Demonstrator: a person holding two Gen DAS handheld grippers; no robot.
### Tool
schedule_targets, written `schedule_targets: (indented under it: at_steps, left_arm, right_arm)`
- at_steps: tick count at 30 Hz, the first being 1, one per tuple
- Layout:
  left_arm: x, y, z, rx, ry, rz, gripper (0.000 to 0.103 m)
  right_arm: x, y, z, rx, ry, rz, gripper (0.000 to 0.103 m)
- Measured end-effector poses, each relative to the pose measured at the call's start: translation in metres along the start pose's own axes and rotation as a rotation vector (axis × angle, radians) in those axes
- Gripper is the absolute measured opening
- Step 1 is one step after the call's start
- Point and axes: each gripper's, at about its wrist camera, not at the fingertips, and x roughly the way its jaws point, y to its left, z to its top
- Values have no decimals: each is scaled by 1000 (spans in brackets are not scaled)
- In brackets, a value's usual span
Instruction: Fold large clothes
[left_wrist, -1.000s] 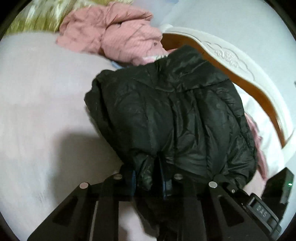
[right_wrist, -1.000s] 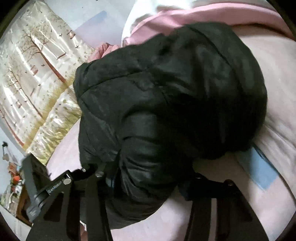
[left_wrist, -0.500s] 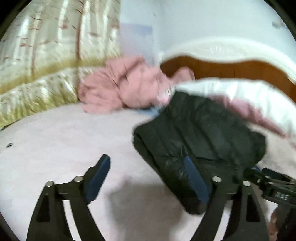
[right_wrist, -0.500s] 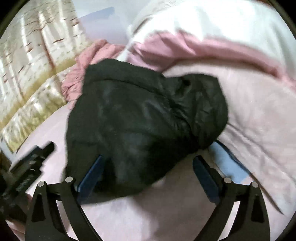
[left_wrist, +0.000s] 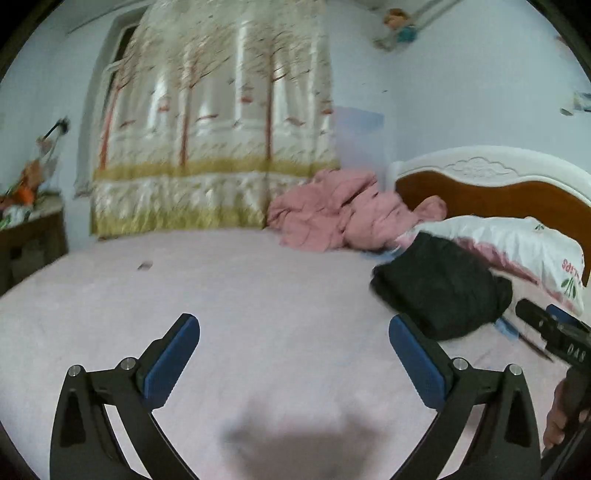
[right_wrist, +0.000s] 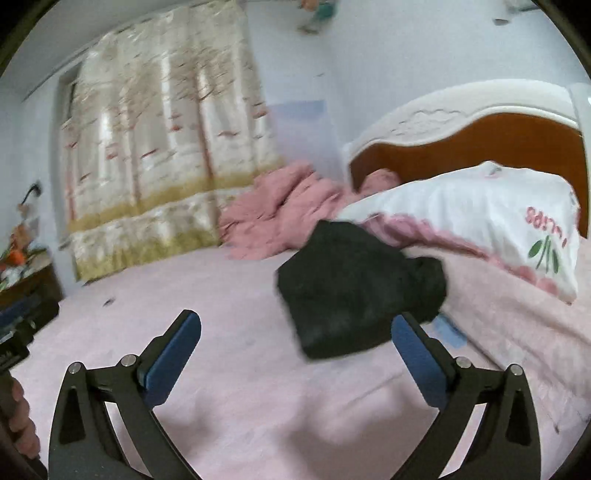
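Observation:
A folded black puffer jacket (left_wrist: 443, 284) lies on the pink bed near the pillow, also in the right wrist view (right_wrist: 354, 288). My left gripper (left_wrist: 293, 339) hangs above bare pink sheet, well left of the jacket, its jaws still opening and nothing between them. My right gripper (right_wrist: 295, 338) is pulled back from the jacket, its jaws opening too and holding nothing; its right finger (right_wrist: 417, 350) overlaps the jacket's near edge in the picture only. A crumpled pink garment (left_wrist: 340, 210) lies behind the jacket by the curtain.
White pillow (right_wrist: 480, 214) with pink trim leans on the wood and white headboard (left_wrist: 491, 184). A patterned curtain (left_wrist: 214, 147) hangs behind the bed. A dark side table (left_wrist: 29, 236) stands at the left. A hand (left_wrist: 561, 417) holds the other gripper at the right edge.
Both grippers let go of the black jacket, opened wide and drew back and up from it. The jacket now lies folded on the bed, farther away in both views.

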Motion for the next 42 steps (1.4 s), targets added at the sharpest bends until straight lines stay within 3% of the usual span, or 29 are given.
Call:
schedule_targets:
  at_steps: [2,7,11,17,20,22,29,36,42]
  left_arm:
    - [-19,20,-20,-7,2,18,103]
    - [-47,71,-51,-53,23,111,103]
    - [-61,96,-60,-98,-41,150,103]
    - [-48,93,-92,-78,-63,150,103]
    - [-30,86,-106,-44,-32,205,103]
    - [-21,84,-107,-36,-5,195,103]
    - [-22,78,-108,2,-58,202,103]
    - [-15,76,-111,-26,-64,207,103]
    - [-13,74,-111,-2,-68,219,103]
  right_arm:
    - [-6,11,-10,-6,27,5,103]
    - [-31,45,-23,-45,-13,45,103]
    - [-19,67,-43,-90,23,51,103]
    - [-10,83,-79,-114,26,70,103]
    - [-4,96,-99,-197,1,28,103]
    - [5,102,-109,-234,20,14,103]
    - [2,110,-112,-283,3,-2,103]
    - [16,96,-110,-210,88,24,103]
    - [14,94,-110,-196,86,17,103]
